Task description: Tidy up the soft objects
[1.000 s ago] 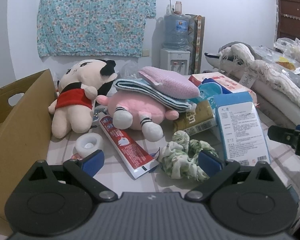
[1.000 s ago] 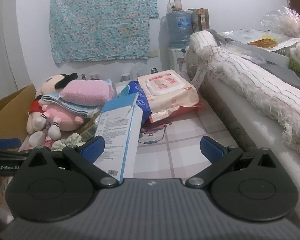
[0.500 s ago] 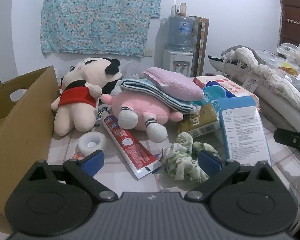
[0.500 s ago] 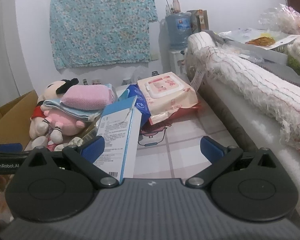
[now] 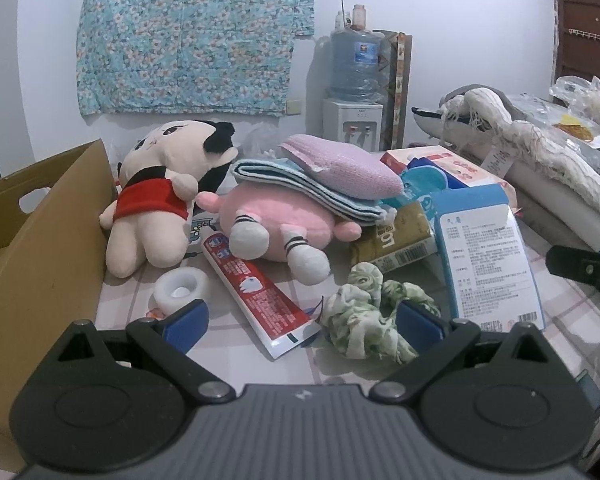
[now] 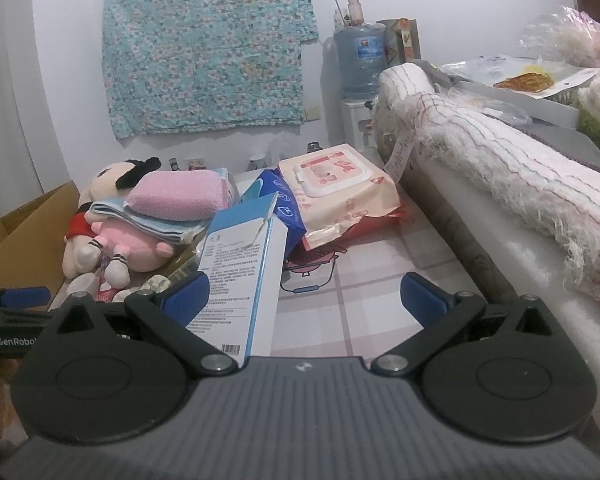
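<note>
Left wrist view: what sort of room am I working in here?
Most likely a lived-in room of a home, not a lab. A water dispenser stands against the wall beside a floral cloth hung there, and plush toys like the pink plush lie with toiletries on the checked table.

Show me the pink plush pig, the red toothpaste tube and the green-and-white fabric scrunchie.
Pink plush pig [image 5: 276, 216], left wrist view, on its back.
Red toothpaste tube [image 5: 256, 292], left wrist view, mid-body.
Green-and-white fabric scrunchie [image 5: 360, 312], left wrist view, on its ruffles.

Pink plush [image 5: 276, 216] head hidden under folded towel [image 5: 300, 184]. Cardboard box [image 5: 32, 240] cut off at left edge, inside not visible. Blue box [image 5: 484, 256] print too small to read.
</note>
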